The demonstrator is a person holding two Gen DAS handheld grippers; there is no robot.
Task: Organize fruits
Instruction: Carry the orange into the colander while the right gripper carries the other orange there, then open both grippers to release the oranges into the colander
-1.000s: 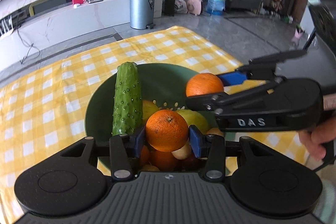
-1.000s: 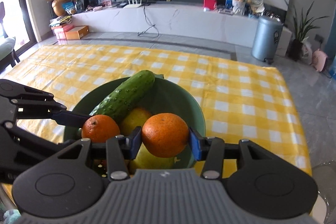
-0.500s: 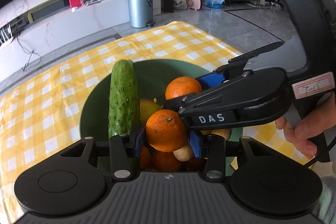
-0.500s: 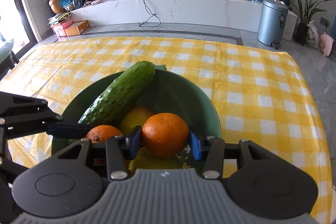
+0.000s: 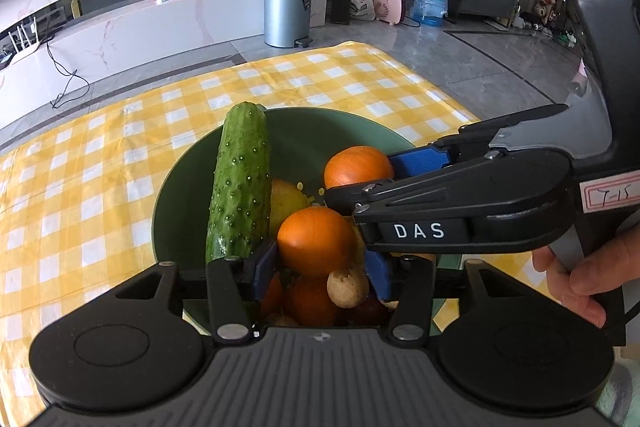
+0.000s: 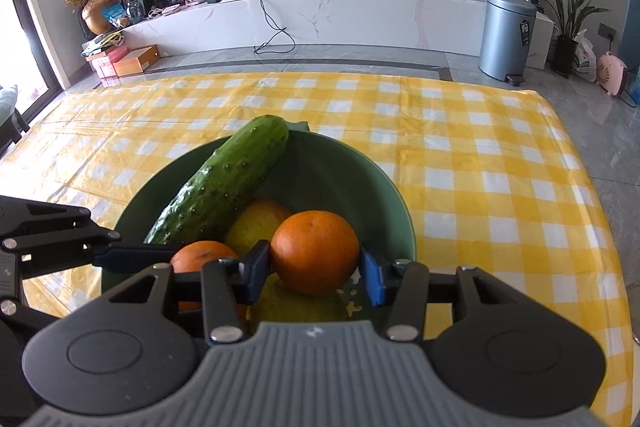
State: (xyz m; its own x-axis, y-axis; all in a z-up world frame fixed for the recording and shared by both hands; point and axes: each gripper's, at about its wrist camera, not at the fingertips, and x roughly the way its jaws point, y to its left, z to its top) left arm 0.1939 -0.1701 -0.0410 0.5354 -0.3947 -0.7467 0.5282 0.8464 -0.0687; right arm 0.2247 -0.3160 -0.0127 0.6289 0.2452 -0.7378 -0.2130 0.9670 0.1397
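- Your left gripper [image 5: 318, 269] sat over the near side of the green bowl [image 5: 176, 195], its blue pads on either side of an orange [image 5: 316, 241]; its jaws had just been opening, and a gap showed at the right pad, so the orange was no longer pinched.
- Your right gripper [image 6: 314, 273] reached into the same bowl with a second orange [image 6: 315, 251] between its pads; its jaws had just been opening too, with a sliver of space on the right.
- Below the oranges lay more fruit: a small brown fruit [image 5: 347, 286] and a yellow fruit [image 6: 260, 223].
- The cucumber [image 5: 240, 183] leaned on the bowl's left wall, long axis running away from you, far tip poking above the rim.
- "DAS" stood in white on the right gripper's side, and a handwritten label [image 5: 610, 195] read roughly "T-15".
- The bowl stood on a yellow checked cloth [image 6: 480, 155]; beyond it, a grey pedal bin [image 6: 506, 37].
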